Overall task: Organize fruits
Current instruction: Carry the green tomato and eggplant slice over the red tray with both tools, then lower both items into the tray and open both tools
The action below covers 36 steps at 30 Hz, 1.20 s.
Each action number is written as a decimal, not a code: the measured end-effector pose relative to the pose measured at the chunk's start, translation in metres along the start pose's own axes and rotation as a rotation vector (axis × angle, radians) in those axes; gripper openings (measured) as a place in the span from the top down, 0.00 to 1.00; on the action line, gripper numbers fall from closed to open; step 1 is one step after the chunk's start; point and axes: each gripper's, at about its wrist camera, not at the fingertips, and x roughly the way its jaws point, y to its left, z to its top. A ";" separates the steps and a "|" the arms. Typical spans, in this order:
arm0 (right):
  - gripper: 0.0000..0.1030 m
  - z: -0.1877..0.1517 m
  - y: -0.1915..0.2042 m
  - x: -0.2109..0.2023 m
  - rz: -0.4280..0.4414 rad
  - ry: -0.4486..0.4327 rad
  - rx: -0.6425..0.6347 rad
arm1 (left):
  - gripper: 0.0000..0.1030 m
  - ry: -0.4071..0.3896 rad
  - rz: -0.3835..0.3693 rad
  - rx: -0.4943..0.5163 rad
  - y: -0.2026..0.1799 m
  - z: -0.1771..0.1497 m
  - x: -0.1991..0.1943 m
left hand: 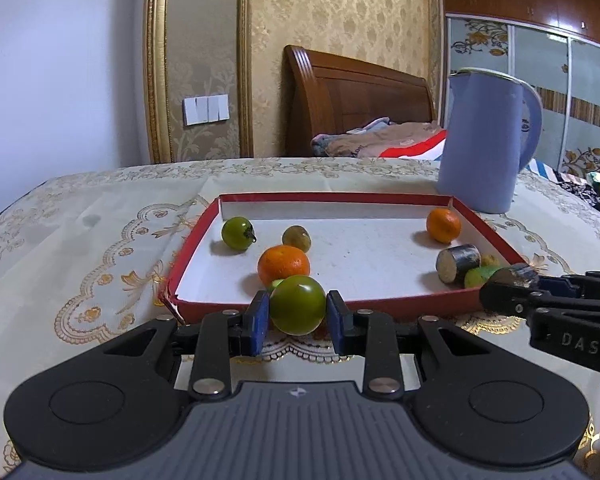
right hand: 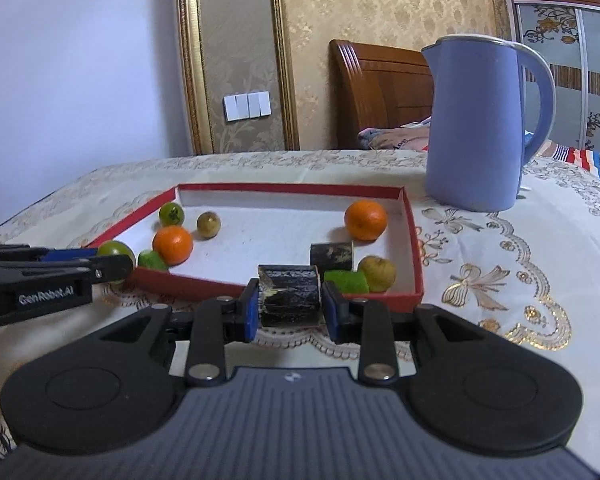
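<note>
A red-rimmed white tray lies on the table and holds several fruits. My left gripper is shut on a green tomato just in front of the tray's near left edge; it also shows in the right wrist view. My right gripper is shut on a dark sugarcane piece at the tray's near right edge. In the tray are two oranges, another green tomato, a brownish fruit, a second sugarcane piece and a lime-green fruit.
A tall blue jug stands just behind the tray's far right corner. The table has a cream and gold patterned cloth. A wooden bed headboard and wall lie beyond the table.
</note>
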 end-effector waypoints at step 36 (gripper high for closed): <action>0.70 0.043 0.027 0.100 -0.072 0.096 -0.119 | 0.71 0.019 0.123 0.002 -0.007 0.051 0.086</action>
